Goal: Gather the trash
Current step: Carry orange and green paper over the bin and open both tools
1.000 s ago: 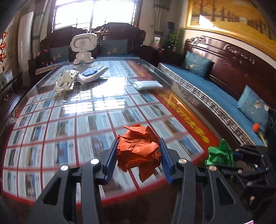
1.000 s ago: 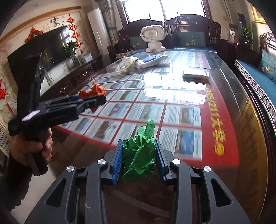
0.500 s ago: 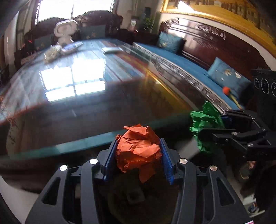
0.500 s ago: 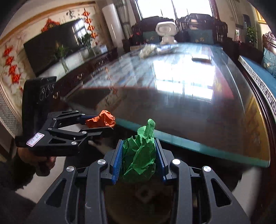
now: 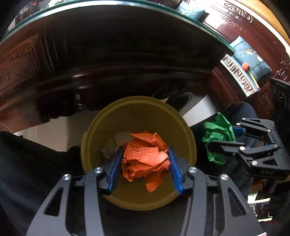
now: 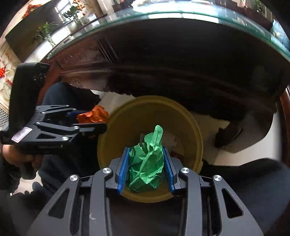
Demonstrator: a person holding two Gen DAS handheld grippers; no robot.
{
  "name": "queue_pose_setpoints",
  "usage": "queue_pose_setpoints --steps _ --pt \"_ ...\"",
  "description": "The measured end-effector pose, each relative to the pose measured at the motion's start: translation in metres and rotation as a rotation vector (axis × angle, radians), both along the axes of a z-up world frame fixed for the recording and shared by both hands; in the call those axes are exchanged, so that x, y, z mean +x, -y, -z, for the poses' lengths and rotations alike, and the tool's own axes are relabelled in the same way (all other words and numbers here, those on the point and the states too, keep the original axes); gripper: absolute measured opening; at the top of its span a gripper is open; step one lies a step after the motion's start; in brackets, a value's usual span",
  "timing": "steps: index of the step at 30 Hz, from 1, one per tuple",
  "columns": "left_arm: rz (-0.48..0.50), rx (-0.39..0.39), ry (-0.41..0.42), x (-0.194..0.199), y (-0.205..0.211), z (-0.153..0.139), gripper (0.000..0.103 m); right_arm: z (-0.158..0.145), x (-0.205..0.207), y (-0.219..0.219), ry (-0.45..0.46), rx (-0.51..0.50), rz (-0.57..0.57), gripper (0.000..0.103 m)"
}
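Orange crumpled paper [image 5: 145, 159] clamped in left gripper [image 5: 144, 167], green paper [image 6: 146, 167] clamped in right gripper [image 6: 146, 168], both above yellow bin [image 5: 145, 109]

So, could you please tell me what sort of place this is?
Probably a home living room: a carved dark-wood sofa with blue cushions, a glass-topped wooden table, and a yellow waste bin on the floor.

Orange wad [image 5: 145, 156], green wad [image 6: 146, 167], yellow bin [image 5: 137, 110]

Below my claws the mouth of the yellow bin [image 5: 139, 110] gapes wide, only scraps of paper [image 5: 116, 143] deep inside; the dark table edge [image 5: 126, 59] overhangs its far rim. My other claw [image 5: 220, 140] crowds the right side.
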State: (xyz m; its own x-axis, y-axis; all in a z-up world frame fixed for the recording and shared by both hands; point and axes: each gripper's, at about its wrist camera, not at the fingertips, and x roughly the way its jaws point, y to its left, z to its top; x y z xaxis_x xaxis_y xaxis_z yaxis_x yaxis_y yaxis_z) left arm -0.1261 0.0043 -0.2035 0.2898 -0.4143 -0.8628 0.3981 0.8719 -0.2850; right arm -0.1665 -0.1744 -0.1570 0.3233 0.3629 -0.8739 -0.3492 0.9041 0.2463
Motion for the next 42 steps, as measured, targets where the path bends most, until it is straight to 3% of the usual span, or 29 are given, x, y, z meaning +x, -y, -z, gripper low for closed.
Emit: queue_pose_setpoints --steps 10,13,14,15,39,42 --pt "-0.009 0.039 -0.009 0.005 0.000 0.016 0.048 0.039 0.000 -0.011 -0.059 -0.047 -0.016 0.038" --pt "-0.012 0.035 -0.018 0.008 -0.001 0.018 0.048 0.042 0.002 -0.011 -0.073 -0.064 -0.013 0.050" --pt "-0.013 0.038 -0.017 0.009 -0.001 0.019 0.049 0.042 0.003 -0.009 -0.074 -0.066 -0.009 0.062" --pt "-0.015 0.040 -0.018 0.009 0.000 0.020 0.049 0.041 0.003 -0.008 -0.072 -0.064 0.000 0.067" --pt "0.075 0.075 -0.070 0.020 0.048 0.043 0.049 0.028 -0.003 0.022 -0.052 -0.032 0.047 0.068" --pt "0.071 0.094 -0.099 0.025 0.054 0.052 0.057 0.032 -0.005 0.026 -0.060 -0.027 0.053 0.069"
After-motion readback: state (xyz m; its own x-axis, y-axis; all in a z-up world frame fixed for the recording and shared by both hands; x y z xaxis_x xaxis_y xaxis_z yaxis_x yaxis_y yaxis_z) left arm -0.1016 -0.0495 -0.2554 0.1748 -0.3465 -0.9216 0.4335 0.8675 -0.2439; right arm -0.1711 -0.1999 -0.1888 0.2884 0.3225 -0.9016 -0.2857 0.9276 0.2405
